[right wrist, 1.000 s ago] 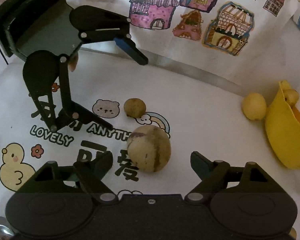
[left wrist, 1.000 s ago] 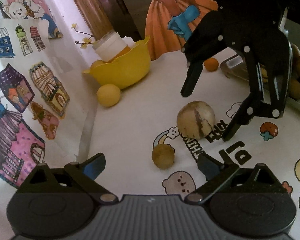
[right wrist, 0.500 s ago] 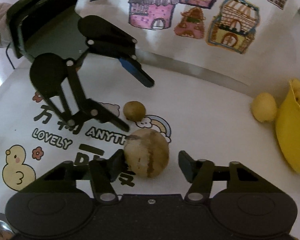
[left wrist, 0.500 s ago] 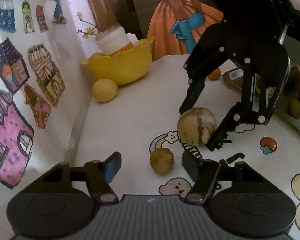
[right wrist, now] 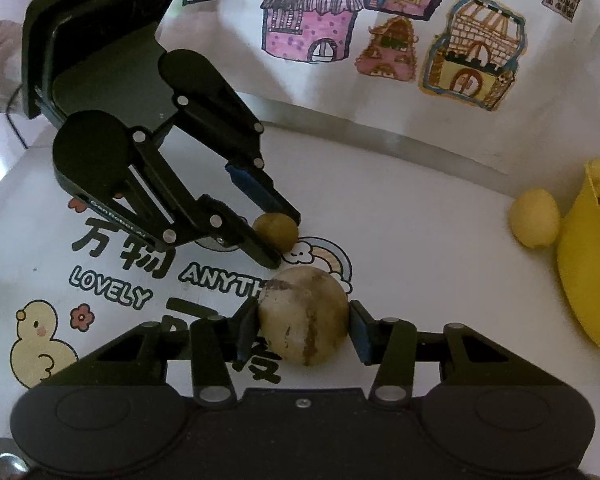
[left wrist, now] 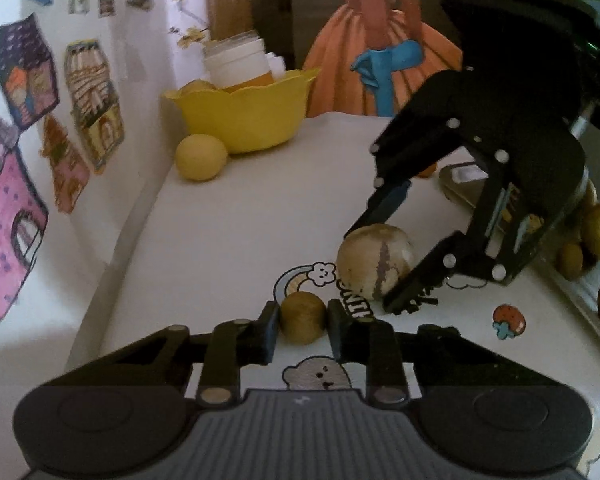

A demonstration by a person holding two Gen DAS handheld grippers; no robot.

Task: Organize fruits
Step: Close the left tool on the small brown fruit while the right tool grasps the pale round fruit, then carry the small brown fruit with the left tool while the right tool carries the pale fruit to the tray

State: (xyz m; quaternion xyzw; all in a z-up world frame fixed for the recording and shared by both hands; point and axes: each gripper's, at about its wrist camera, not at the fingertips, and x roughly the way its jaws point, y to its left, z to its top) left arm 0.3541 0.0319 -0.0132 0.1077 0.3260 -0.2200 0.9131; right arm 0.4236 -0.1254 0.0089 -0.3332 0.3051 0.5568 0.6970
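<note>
The left claw (left wrist: 303,322) grasps the small brown fruit (left wrist: 302,317); the right claw (right wrist: 302,330) grasps the large mottled fruit (right wrist: 303,316). Only the left view shows the fruit tray (left wrist: 460,184).

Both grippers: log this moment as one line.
left gripper: shut on small brown fruit | right gripper: shut on large pale fruit | both fruits on table

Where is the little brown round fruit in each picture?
Left wrist view: bottom centre, the small brown fruit sits pinched in the left gripper.
Right wrist view: middle, left of centre, above the big pale fruit.
Shared landmark: the rainbow print beside it.
</note>
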